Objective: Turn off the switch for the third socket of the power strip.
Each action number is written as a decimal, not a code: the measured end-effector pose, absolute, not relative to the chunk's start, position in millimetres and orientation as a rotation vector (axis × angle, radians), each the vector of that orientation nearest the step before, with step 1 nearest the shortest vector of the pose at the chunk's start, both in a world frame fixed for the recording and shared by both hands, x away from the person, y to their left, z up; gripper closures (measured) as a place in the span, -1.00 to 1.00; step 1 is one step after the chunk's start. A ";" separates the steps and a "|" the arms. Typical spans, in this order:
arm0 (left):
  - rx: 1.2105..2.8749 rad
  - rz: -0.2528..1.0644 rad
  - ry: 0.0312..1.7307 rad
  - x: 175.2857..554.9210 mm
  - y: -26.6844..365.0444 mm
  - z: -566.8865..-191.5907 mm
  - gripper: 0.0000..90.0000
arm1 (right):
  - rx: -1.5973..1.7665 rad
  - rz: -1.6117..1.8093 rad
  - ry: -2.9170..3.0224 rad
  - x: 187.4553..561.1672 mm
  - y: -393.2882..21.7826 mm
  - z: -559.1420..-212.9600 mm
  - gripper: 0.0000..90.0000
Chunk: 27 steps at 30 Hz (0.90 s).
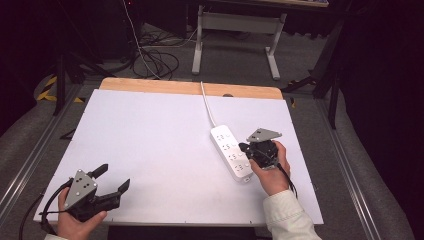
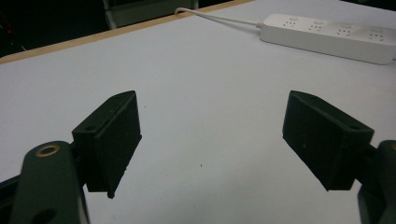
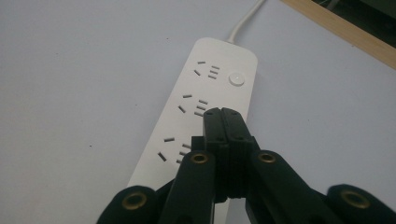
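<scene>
A white power strip (image 1: pixel 231 152) with several sockets and round buttons lies on the white table, right of centre, its cable (image 1: pixel 207 105) running to the far edge. My right gripper (image 1: pixel 243 147) is shut with nothing between its jaws, its tips over the strip's right side; in the right gripper view the closed tips (image 3: pixel 222 113) sit over the second socket's button area of the power strip (image 3: pixel 205 107). My left gripper (image 1: pixel 114 178) rests open at the near left corner. In the left gripper view its fingers (image 2: pixel 114 135) stand wide apart over bare table, the power strip (image 2: pixel 327 37) far off.
The white board (image 1: pixel 150 145) lies on a wooden table whose edge (image 1: pixel 190 88) shows at the far side. Beyond it, on the floor, are cables (image 1: pixel 157 60) and a white desk frame (image 1: pixel 235 30). Metal rails (image 1: pixel 350 170) flank the table.
</scene>
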State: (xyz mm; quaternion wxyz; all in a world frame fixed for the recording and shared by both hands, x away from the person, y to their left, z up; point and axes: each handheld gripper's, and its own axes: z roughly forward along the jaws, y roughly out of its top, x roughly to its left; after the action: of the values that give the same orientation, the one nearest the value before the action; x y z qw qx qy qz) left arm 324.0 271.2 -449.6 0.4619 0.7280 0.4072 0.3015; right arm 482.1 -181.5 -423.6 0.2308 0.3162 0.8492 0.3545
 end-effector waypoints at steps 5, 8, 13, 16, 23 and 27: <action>1.790 0.741 1.002 323.9 271.2 -449.6 -0.57 | 0.859 0.994 2.321 479.8 -182.8 -420.3 1.00; 1.786 0.741 1.003 323.8 271.1 -449.6 -0.57 | 0.859 1.041 2.315 477.1 -184.3 -416.4 1.00; 1.783 0.740 1.005 323.9 270.9 -449.7 -0.57 | 0.830 1.115 2.306 467.4 -186.7 -404.6 0.79; 1.785 0.741 1.004 323.8 271.2 -449.6 -0.57 | 0.809 1.132 2.305 463.7 -186.9 -401.2 0.66; 1.779 0.738 1.006 323.3 271.4 -449.0 -0.57 | 0.770 1.205 2.324 451.6 -185.8 -396.0 0.26; 1.777 0.737 0.999 322.1 271.0 -447.8 -0.57 | 0.750 1.265 2.338 443.9 -188.7 -394.0 0.11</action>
State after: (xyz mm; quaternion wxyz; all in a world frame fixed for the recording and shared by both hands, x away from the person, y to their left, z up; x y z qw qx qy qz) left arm 322.1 271.0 -447.8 0.4678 0.7245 0.4073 0.3005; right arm 443.9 -188.7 -394.0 0.1885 0.2667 0.8313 0.4498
